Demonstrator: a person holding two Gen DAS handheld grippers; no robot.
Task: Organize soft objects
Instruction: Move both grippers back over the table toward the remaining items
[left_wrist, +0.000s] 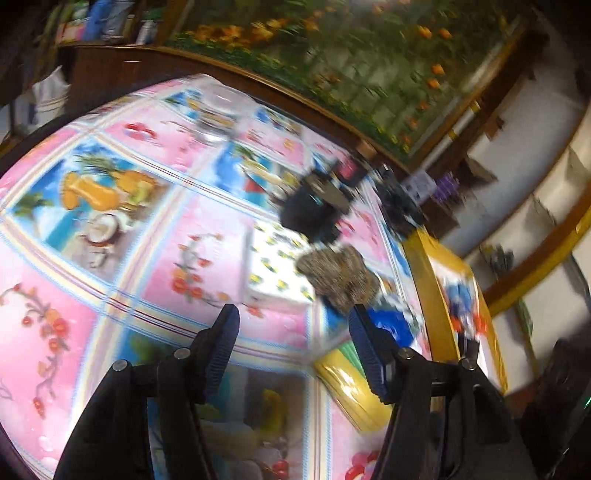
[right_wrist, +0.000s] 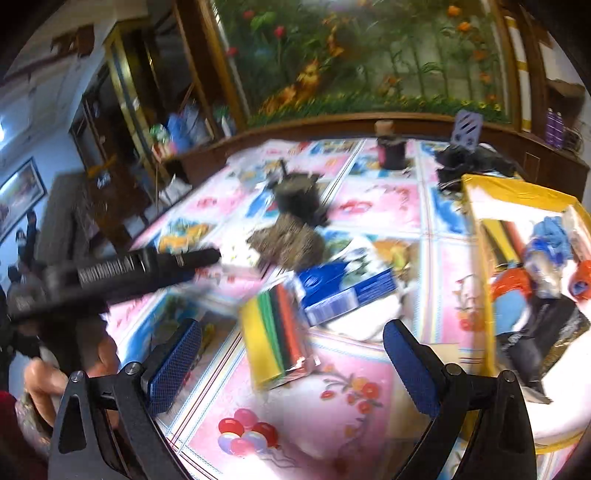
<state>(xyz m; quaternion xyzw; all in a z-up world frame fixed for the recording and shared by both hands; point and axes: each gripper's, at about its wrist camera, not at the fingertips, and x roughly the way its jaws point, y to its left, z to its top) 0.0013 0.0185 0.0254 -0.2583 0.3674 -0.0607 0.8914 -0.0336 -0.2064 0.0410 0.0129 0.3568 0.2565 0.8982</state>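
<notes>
Patterned tablecloth (right_wrist: 373, 206), no legible writing

A glossy plastic tablecloth (right_wrist: 373, 206) is catching the light, slick and smooth. The pack of coloured sheets (right_wrist: 275, 334) is shining in clear wrap. The brown furry lump (right_wrist: 288, 240) is looking shaggy and matt, the black one (right_wrist: 297, 201) behind it just as fuzzy. The yellow box (right_wrist: 476, 229) is gleaming along its rim. The right gripper (right_wrist: 291, 358) is showing blue, finely textured pads (right_wrist: 173, 365) on matt black plastic arms.
</notes>
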